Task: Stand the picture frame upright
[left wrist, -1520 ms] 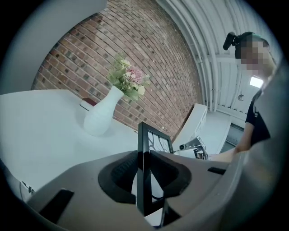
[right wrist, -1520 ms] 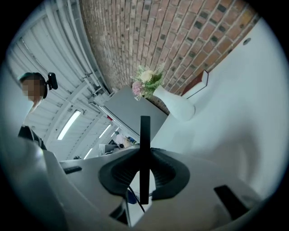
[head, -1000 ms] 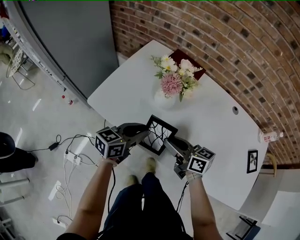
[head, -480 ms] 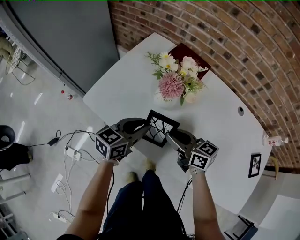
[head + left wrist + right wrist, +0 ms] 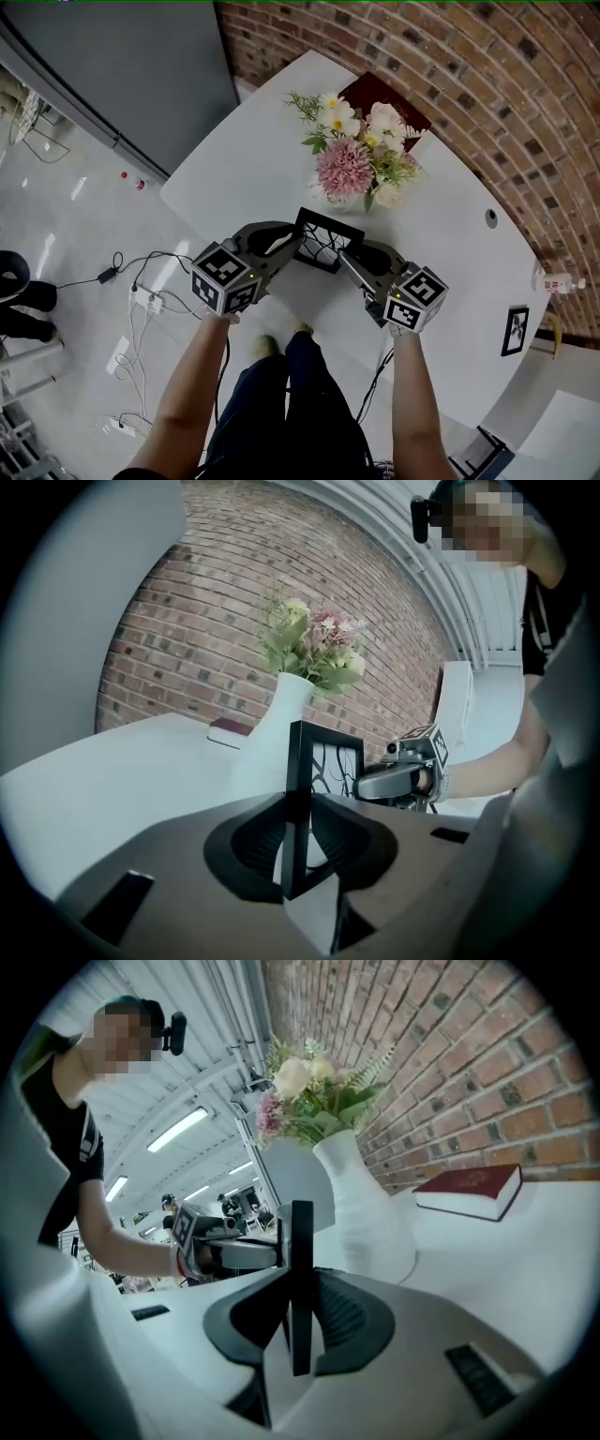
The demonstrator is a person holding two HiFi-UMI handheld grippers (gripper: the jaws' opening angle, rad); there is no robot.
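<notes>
A: Nearest first: what of the tongs?

B: Two of them. Left gripper (image 5: 289, 246) clamped on the picture frame (image 5: 328, 241) at the edge on the person's left, right gripper (image 5: 349, 258) clamped on the opposite edge. Jaws pressed against the black moulding from both sides, plain in each gripper view.

A: And the frame's place?

B: Just in front of the white vase (image 5: 262, 752), on the person's side of it, close to the near edge of the table (image 5: 234, 164). Held about upright, seen edge-on from the right gripper. One frame only between the tongs.

A: Anything hidden?

B: Bottom of the frame covered by the jaws in both gripper views, so no telling whether touching the table top. From the head camera, vase almost wholly buried under the flowers (image 5: 354, 155). Inside the frame, only dark curling lines on white, nothing clearer.

A: Farther out?

B: Behind the vase, one dark red book (image 5: 380, 94), partly covered by blooms, near the brick wall (image 5: 487, 84). Well to the right of the vase, one small round hole (image 5: 490, 217) in the table top. Farther right, a second, smaller frame (image 5: 515, 330) and one bottle (image 5: 558, 281), label too small to read. Left of the vase, down on the floor, one power strip (image 5: 142, 302) amid cables too tangled to count.
</notes>
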